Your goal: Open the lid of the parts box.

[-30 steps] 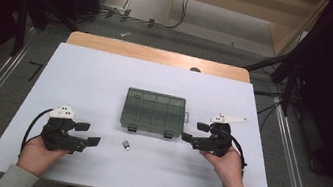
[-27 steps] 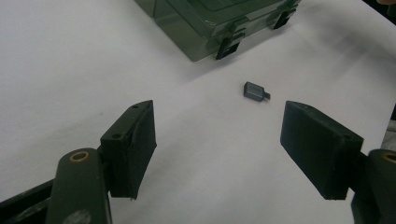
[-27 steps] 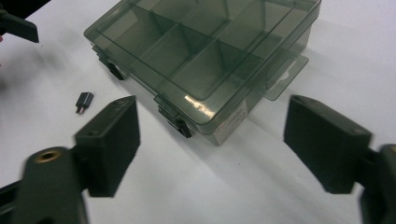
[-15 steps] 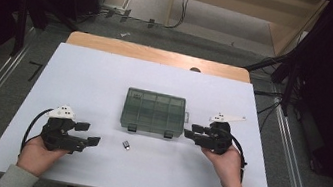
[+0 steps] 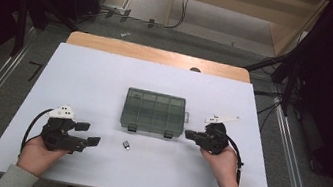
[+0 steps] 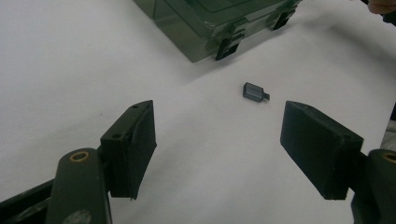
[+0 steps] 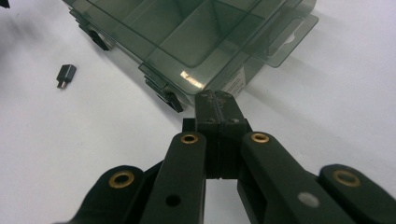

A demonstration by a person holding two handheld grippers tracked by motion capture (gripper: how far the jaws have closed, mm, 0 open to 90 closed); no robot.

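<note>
Right tool [image 7: 217, 100], pads pressed together on nothing, nearly touches the closed, translucent green compartment box [image 7: 196, 37].

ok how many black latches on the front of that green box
2, both on the near edge of the closed green box: left latch by the left corner, right latch nearer the right corner.

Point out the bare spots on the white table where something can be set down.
The white table is bare behind the green compartment box and along its left and right edges. The crowded part is the near strip: left gripper, small black part, right gripper at the box's corner.
</note>
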